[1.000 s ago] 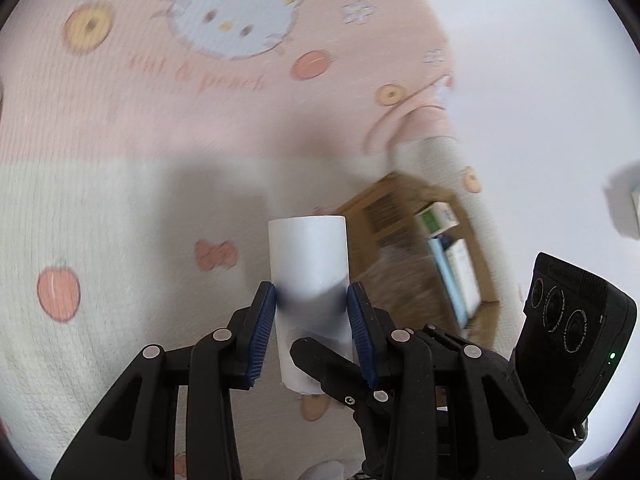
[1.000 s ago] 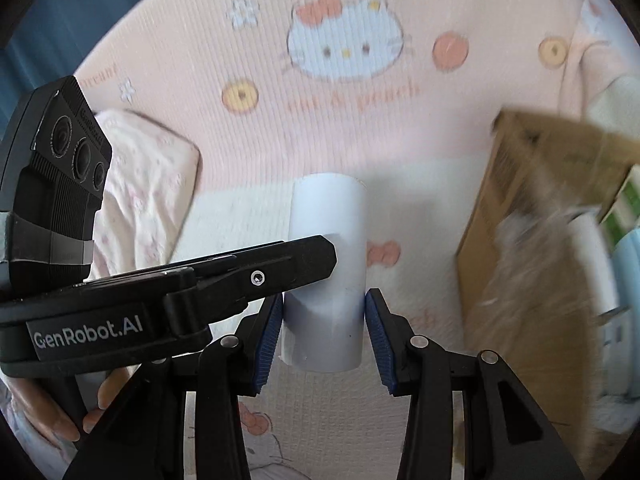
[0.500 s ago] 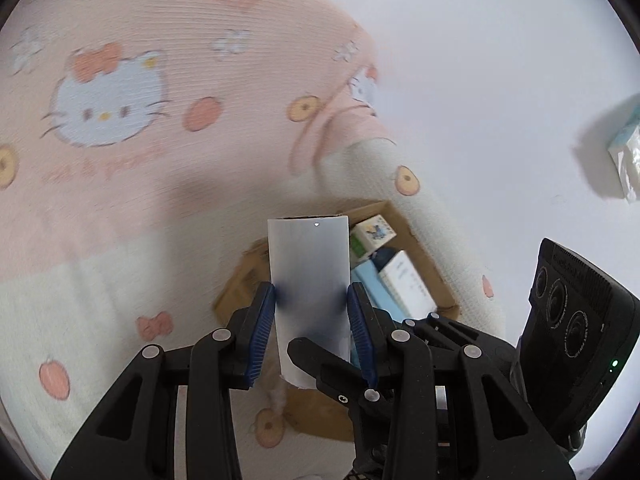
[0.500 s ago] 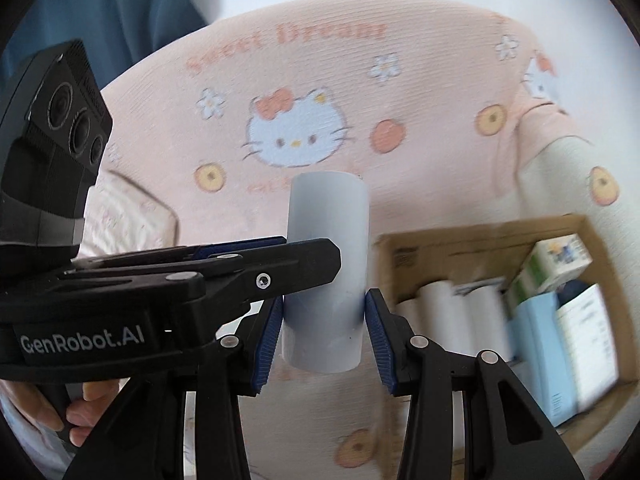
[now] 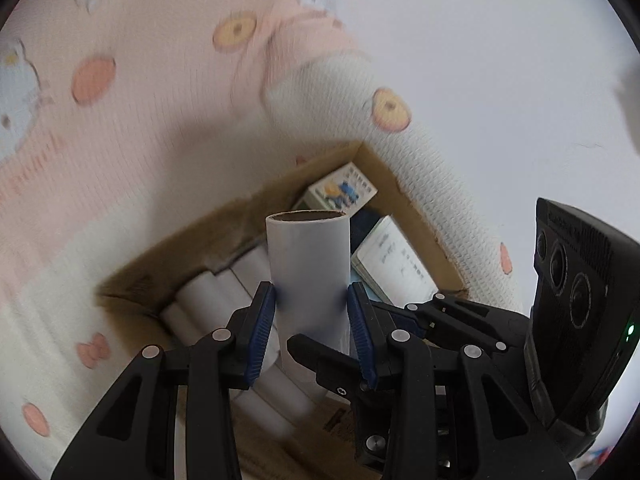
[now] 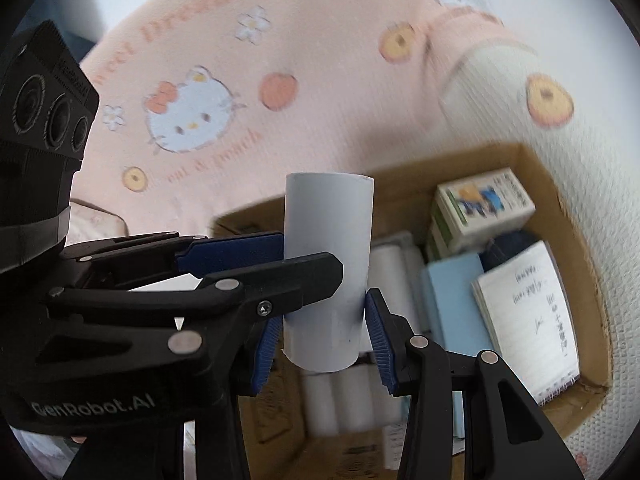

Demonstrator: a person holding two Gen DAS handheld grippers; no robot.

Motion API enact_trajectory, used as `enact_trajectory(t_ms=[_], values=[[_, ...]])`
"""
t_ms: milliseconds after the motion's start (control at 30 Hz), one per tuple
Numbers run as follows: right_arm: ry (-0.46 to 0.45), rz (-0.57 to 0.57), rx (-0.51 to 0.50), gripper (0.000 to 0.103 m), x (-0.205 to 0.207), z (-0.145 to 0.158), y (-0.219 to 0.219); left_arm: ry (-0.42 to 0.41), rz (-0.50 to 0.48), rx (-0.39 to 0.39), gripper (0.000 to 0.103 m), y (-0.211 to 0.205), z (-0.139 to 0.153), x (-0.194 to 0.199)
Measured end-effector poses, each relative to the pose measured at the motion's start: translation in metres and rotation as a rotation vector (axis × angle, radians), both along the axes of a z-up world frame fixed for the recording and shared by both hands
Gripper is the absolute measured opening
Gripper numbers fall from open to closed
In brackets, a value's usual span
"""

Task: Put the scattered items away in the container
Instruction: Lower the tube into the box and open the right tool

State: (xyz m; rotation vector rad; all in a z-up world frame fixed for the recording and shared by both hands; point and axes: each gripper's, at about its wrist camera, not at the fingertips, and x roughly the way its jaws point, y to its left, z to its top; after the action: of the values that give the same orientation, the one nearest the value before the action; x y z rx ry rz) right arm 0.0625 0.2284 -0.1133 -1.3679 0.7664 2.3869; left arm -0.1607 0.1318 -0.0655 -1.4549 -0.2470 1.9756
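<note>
A white paper roll (image 5: pixel 308 264) stands upright between blue pads (image 5: pixel 262 320), and my left gripper (image 5: pixel 311 308) is shut on it. My right gripper (image 6: pixel 320 328) is shut on the same roll (image 6: pixel 328 220), crosswise to the left one. One right finger (image 5: pixel 316 354) crosses in front of the roll, and the left fingers (image 6: pixel 280 276) clamp it from the left. The roll hangs above an open cardboard box (image 6: pixel 536 168) (image 5: pixel 192 240) on the bed. Inside lie several white rolls (image 6: pixel 348 400), a printed carton (image 6: pixel 484 204), a notebook (image 6: pixel 528 312) and a light blue pack (image 6: pixel 452 296).
The box sits on a pink and cream bedspread (image 6: pixel 320 40) with a cat print, near its right edge. A pale wall or floor (image 5: pixel 500 60) lies beyond that edge. A patterned pillow (image 6: pixel 92 220) lies at the left behind the left gripper's camera block (image 6: pixel 44 96).
Both grippers have carried the roll to the right across the bedspread. The box, first at the right edge of both views, now lies below the roll. The grips are unchanged.
</note>
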Motion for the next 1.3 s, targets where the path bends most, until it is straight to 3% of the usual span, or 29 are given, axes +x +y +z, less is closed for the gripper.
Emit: enact_trajectory(t_ms=[200, 367, 500, 833, 933, 1000, 1100, 1133, 1200, 1300], values=[[-0.061, 0.03, -0.103, 0.04, -0.004, -0.032, 0.026, -0.093, 0.023, -0.034, 0.041, 0.013, -0.031, -0.012], [-0.128, 0.122, -0.088, 0.039, -0.013, -0.05, 0.028, -0.122, 0.024, -0.085, 0.041, 0.015, -0.045, -0.012], [-0.133, 0.161, -0.09, 0.039, -0.014, -0.058, 0.026, -0.122, 0.041, -0.122, 0.041, 0.014, -0.054, -0.013], [-0.14, 0.179, -0.083, 0.037, -0.016, -0.06, 0.03, -0.105, 0.038, -0.1, 0.039, 0.005, -0.053, -0.011], [-0.158, 0.165, -0.08, 0.037, -0.002, -0.057, 0.03, -0.08, 0.024, -0.095, 0.035, -0.004, -0.047, -0.006], [-0.171, 0.168, -0.053, 0.037, 0.009, -0.052, 0.027, -0.063, 0.011, -0.091, 0.023, -0.005, -0.044, -0.004], [-0.2, 0.17, -0.018, 0.037, 0.027, -0.046, 0.02, -0.06, -0.006, -0.076, 0.019, -0.003, -0.046, -0.004], [-0.209, 0.173, -0.017, 0.036, 0.031, -0.047, 0.019, -0.065, -0.007, -0.082, 0.019, -0.001, -0.048, -0.004], [-0.233, 0.179, -0.022, 0.022, 0.036, -0.051, 0.016, -0.075, -0.016, -0.1, 0.019, 0.006, -0.054, -0.003], [-0.264, 0.194, -0.041, 0.018, 0.039, -0.061, 0.013, -0.084, -0.034, -0.127, 0.019, 0.015, -0.062, -0.001]])
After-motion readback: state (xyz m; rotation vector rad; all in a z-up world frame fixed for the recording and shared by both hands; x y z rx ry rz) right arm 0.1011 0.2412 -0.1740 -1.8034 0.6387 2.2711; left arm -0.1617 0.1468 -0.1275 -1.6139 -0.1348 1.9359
